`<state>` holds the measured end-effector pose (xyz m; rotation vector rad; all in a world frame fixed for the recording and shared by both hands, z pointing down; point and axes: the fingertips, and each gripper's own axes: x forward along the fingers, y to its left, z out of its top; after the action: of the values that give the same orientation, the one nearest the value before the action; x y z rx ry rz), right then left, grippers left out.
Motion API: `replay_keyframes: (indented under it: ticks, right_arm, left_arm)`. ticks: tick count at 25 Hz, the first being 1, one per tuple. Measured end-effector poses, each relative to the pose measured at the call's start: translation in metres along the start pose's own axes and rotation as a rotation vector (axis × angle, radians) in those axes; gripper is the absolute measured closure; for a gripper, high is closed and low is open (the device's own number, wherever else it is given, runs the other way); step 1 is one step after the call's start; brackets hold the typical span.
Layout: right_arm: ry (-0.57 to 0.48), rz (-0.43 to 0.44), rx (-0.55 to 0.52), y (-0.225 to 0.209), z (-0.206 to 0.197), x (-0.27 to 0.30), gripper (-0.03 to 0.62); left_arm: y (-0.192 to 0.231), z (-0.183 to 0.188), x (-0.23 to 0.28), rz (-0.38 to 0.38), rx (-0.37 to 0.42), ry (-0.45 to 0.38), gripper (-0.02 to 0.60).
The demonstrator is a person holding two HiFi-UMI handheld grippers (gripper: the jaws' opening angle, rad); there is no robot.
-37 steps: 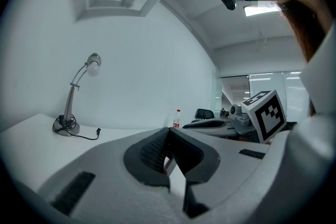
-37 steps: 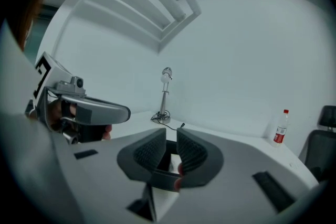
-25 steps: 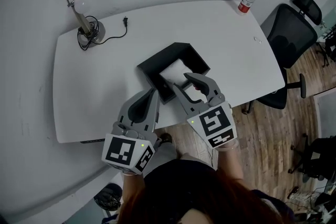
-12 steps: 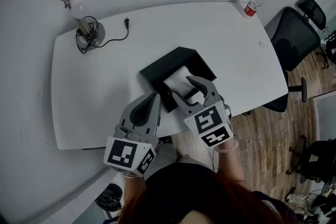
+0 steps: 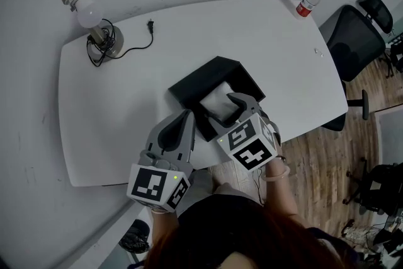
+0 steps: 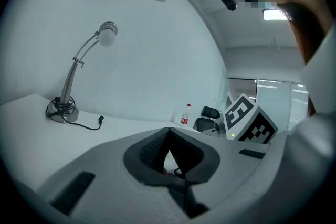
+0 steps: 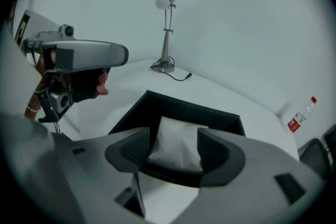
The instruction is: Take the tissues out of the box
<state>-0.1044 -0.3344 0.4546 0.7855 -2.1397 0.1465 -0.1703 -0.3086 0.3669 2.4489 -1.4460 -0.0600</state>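
Note:
A black open-topped box point(image 5: 192, 80) stands near the white table's front edge, and a white tissue pack point(image 5: 217, 99) lies inside it. My right gripper point(image 5: 225, 113) hangs over the box's near side. Its jaws are opening, and the tissue pack point(image 7: 177, 140) shows between the fingers point(image 7: 137, 147) without either pad pressing on it. The box's dark walls point(image 7: 184, 107) frame the pack. My left gripper point(image 5: 184, 118) is shut and empty, just left of the box above the table edge. In the left gripper view its tips point(image 6: 168, 137) meet, with the right gripper's marker cube point(image 6: 250, 121) beside them.
A desk lamp point(image 5: 91, 16) with a coiled cable and a loose plug point(image 5: 150, 25) stands at the table's point(image 5: 126, 110) far left. A red-capped bottle point(image 5: 308, 2) is at the far right corner. Black office chairs point(image 5: 356, 34) stand on the wooden floor to the right.
My right gripper has moved forward over the box, and its jaws have spread wider around the tissue pack. The left gripper has barely moved.

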Motion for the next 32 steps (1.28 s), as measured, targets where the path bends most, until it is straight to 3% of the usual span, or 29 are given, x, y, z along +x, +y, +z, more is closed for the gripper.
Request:
replay_keyframes:
  ticks: [12, 18, 32]
  right_arm:
    - [0.172, 0.041, 0.027, 0.001, -0.013, 0.018, 0.321]
    - [0.244, -0.015, 0.015, -0.005, -0.019, 0.024, 0.322]
    - [0.265, -0.093, -0.024, -0.013, -0.022, 0.025, 0.410]
  left_arm:
    - [0.010, -0.003, 0.008, -0.002, -0.022, 0.010, 0.560]
    - [0.013, -0.002, 0.009, 0.002, -0.028, 0.008, 0.560]
    - [0.010, 0.002, 0.000, 0.013, -0.016, -0.007, 0.560]
